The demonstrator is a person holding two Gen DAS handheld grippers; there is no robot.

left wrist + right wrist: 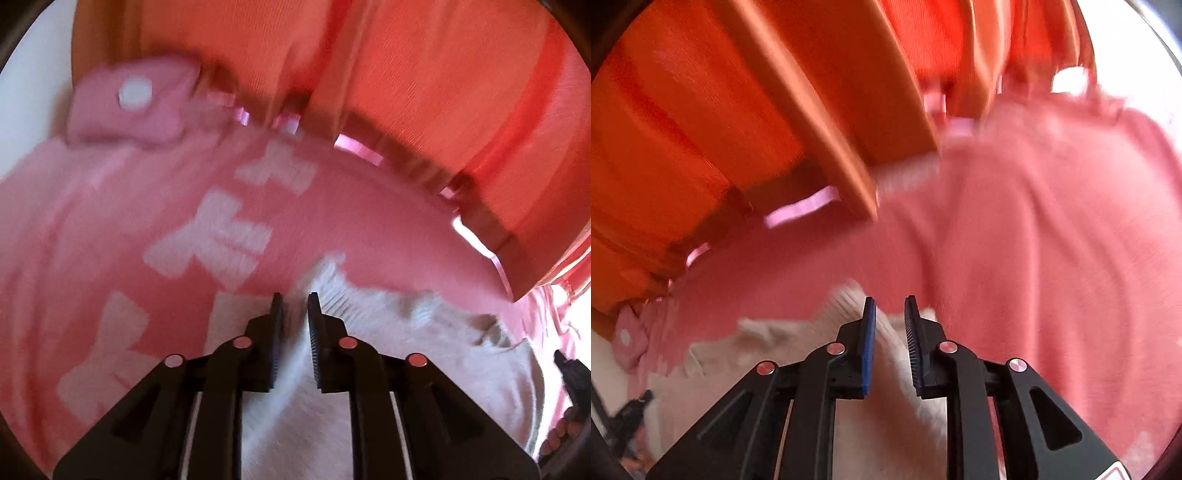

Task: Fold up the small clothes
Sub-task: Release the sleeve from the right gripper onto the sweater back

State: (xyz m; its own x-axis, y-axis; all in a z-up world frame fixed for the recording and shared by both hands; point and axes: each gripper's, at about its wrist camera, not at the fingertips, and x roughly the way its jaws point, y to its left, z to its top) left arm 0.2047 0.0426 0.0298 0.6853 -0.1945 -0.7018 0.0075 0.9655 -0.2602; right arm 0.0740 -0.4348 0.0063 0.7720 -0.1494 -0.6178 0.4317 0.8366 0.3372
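A cream knitted garment (388,354) is pinched by the left gripper (295,314) at 6 o'clock. Its other edge (820,339) is clamped by the right gripper (890,317), over a pink blanket (1052,240).

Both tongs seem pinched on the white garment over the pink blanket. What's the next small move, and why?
Probably carry the gripped edge forward and lay it flat. Left tongs and right tongs each pinch the white garment, bunched above the pink blanket. Motion blur hides details.

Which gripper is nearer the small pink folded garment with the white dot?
Left. The pink folded garment lies ahead-left of the left gripper; from the right gripper it sits far off left, beyond the white garment.
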